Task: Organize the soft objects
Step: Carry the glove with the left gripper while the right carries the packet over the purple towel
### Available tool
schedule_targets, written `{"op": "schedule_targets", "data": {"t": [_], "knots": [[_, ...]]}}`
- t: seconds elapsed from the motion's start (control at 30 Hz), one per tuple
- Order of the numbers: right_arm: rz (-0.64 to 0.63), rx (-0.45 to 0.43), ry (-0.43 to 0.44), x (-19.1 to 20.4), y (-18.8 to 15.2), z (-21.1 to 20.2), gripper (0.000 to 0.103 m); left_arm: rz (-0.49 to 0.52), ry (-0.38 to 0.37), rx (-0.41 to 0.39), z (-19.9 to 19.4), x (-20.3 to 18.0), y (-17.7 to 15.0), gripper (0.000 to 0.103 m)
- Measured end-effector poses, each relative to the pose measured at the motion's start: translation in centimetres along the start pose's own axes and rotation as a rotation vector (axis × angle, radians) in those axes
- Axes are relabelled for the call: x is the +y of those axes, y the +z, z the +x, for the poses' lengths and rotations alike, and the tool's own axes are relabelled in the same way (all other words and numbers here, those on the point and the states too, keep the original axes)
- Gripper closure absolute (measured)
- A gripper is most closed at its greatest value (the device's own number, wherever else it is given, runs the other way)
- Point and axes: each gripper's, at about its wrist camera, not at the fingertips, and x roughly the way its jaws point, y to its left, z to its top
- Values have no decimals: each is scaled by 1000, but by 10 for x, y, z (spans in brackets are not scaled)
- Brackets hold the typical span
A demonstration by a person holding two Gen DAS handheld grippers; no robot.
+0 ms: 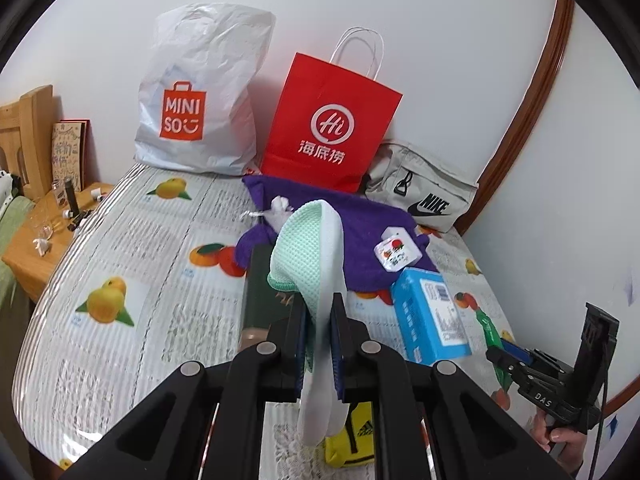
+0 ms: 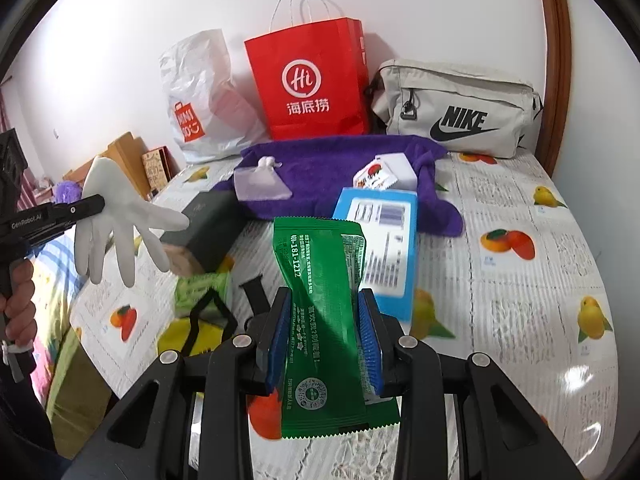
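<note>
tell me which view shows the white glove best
The right wrist view: the white glove hangs spread, all its fingers visible, from the left tongs. The left wrist view shows the glove only edge-on, a folded strip pinched between the tongs' pads.

A white and mint glove (image 1: 316, 240), a green packet (image 2: 324, 320), a purple towel (image 2: 340, 164), a red paper bag (image 2: 308, 84) and a fruit-printed white cloth (image 2: 520, 240) on the bed.

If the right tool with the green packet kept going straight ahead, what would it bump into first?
Probably the light blue cardboard box lying on the fruit-print table cover, just ahead of the right tool and its green foil packet. The purple towel lies farther back. Depth is hard to judge.
</note>
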Motion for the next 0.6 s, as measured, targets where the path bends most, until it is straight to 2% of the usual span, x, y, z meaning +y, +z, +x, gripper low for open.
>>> {"op": "schedule_targets", "data": {"t": [0.6], "knots": [[6,-22,13,-12,82,46,70,22,-13,36,54,-15,58,92]]}}
